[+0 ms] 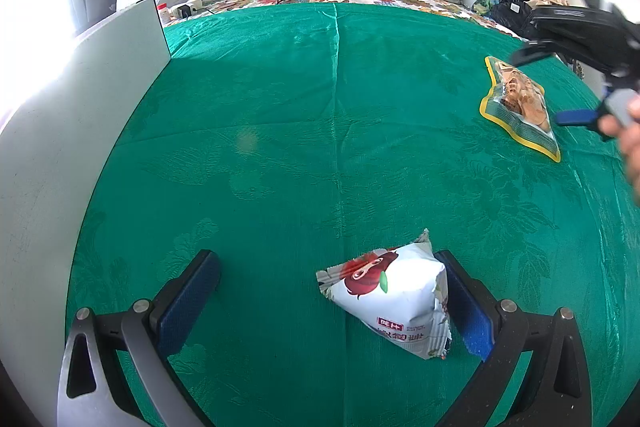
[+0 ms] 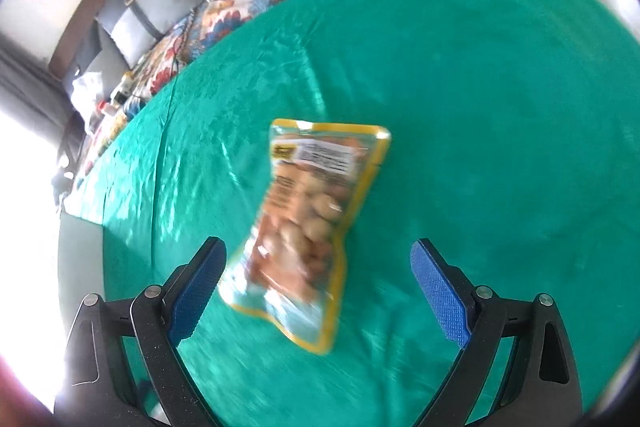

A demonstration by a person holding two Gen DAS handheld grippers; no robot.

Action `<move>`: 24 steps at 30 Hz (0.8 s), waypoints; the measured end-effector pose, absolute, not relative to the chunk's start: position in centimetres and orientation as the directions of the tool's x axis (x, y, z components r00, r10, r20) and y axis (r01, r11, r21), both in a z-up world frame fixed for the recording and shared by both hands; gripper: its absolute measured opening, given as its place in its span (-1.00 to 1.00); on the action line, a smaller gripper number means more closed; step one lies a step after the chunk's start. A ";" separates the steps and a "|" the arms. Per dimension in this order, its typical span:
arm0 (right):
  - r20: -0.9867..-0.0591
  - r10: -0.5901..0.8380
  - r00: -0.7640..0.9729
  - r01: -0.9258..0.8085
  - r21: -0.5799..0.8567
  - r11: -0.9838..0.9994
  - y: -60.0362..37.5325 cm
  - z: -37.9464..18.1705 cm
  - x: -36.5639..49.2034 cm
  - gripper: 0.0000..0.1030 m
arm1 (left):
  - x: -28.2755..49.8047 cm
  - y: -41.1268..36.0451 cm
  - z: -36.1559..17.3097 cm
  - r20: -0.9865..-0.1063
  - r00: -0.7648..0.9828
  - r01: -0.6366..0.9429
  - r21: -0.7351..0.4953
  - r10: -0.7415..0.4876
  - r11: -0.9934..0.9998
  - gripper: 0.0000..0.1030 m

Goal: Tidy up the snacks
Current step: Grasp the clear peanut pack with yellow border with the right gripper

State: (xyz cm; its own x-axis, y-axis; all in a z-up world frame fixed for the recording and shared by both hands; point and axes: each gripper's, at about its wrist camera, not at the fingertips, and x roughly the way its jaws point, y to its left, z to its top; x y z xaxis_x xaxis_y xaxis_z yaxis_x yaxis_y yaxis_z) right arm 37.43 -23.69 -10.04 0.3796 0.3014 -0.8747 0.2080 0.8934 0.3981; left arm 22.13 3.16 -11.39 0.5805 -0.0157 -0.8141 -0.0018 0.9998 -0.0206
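Leftmost, the left hand-held gripper point(image 1: 332, 291) gapes wide around a white snack pouch point(image 1: 394, 301) lying against its right pad on the green bedspread point(image 1: 280, 127), while the right hand-held gripper point(image 2: 318, 291), equally spread, hovers over a yellow-edged snack bag point(image 2: 308, 223).

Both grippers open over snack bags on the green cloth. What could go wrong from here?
1. The white snack bag sits off-centre against one pad of the left gripper; closing may push it sideways.
2. The right gripper view is motion-blurred; closing now may catch only an edge of the yellow-edged snack bag.
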 end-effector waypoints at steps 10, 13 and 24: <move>-0.907 0.083 0.413 -0.143 0.026 0.989 -17.8 -10.7 35.9 0.34 | 22.1 3.2 -11.4 -0.814 0.581 -0.002 -0.021 -0.016 1.000 1.00; -0.918 0.138 0.372 -0.231 0.052 0.972 -19.4 -10.0 33.5 0.15 | 22.1 3.1 -11.4 -0.814 0.581 -0.002 -0.021 -0.016 1.000 1.00; -0.865 0.139 0.482 -0.305 -0.017 0.952 -24.7 -9.8 19.0 0.30 | 22.1 3.2 -11.4 -0.814 0.581 -0.002 -0.021 -0.016 1.000 1.00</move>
State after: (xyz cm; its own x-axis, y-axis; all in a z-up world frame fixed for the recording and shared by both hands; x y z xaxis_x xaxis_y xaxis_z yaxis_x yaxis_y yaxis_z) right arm 19.01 -24.69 -9.84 0.4823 0.1390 -0.8649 -0.3048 0.9523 -0.0169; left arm 22.11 3.16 -11.38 0.5808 -0.0155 -0.8139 -0.0024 0.9998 -0.0208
